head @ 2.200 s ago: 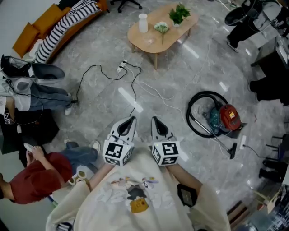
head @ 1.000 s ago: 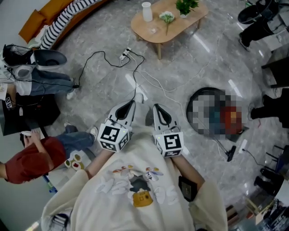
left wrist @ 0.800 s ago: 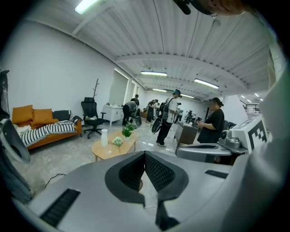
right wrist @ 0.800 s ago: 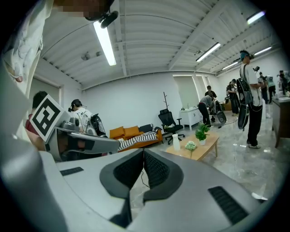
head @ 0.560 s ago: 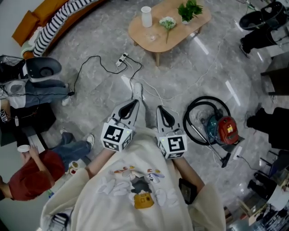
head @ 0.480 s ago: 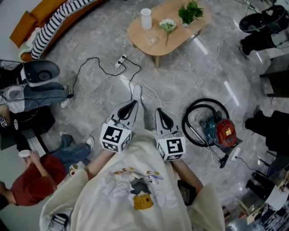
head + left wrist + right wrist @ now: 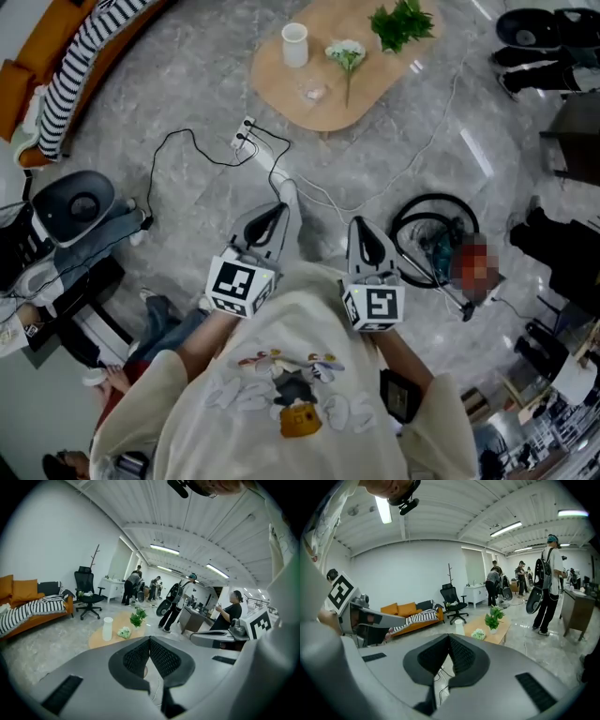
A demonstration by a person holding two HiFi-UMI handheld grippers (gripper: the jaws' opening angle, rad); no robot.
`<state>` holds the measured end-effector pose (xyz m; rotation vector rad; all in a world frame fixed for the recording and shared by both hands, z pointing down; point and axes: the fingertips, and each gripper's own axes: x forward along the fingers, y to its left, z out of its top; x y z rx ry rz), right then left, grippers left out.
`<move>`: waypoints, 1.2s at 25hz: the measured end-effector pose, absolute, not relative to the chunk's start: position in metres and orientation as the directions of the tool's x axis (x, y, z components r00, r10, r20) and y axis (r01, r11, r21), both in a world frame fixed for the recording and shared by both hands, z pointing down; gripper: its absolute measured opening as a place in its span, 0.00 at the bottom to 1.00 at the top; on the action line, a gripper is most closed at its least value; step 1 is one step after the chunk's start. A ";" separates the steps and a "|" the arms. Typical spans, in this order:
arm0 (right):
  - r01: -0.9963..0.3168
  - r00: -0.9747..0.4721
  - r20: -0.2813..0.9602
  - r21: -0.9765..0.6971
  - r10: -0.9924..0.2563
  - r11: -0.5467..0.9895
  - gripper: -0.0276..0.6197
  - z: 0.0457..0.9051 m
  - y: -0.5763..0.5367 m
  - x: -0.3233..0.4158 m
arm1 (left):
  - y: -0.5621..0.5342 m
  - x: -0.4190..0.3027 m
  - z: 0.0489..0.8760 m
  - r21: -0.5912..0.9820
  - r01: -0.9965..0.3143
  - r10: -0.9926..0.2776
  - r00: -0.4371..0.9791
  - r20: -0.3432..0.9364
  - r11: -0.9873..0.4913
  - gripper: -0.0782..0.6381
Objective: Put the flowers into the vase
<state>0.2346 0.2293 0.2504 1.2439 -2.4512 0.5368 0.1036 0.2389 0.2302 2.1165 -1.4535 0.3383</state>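
Person stood on the grey floor (image 7: 178,89), well apart from the low oval table (image 7: 281,94). Left gripper (image 7: 276,212) and right gripper (image 7: 362,229) were held side by side before the chest, both pointed toward the table. Each had its jaws pressed together, with nothing between them. Flowers (image 7: 347,56) lay flat on the tabletop, just right of the white vase (image 7: 294,44), which stood upright. Potted plant (image 7: 403,21) stood further right on the table. Vacuum cleaner (image 7: 433,251) sat on the floor beside the right gripper. Cables (image 7: 272,164) trailed between person and table.
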 end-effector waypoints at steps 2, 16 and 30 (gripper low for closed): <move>-0.832 -0.539 0.465 -0.167 -0.702 0.529 0.05 0.249 0.205 0.225 | 0.216 0.090 0.237 0.298 -0.913 -0.775 0.396 0.492 -0.278 0.12; -0.765 -0.634 0.414 -0.210 -0.653 0.609 0.05 0.265 0.073 0.201 | 0.099 0.089 0.244 0.259 -0.930 -0.783 0.359 0.508 -0.259 0.12; -0.696 -0.697 0.471 -0.262 -0.541 0.669 0.05 0.282 0.018 0.194 | 0.023 0.092 0.238 0.245 -0.953 -0.818 0.283 0.501 -0.179 0.12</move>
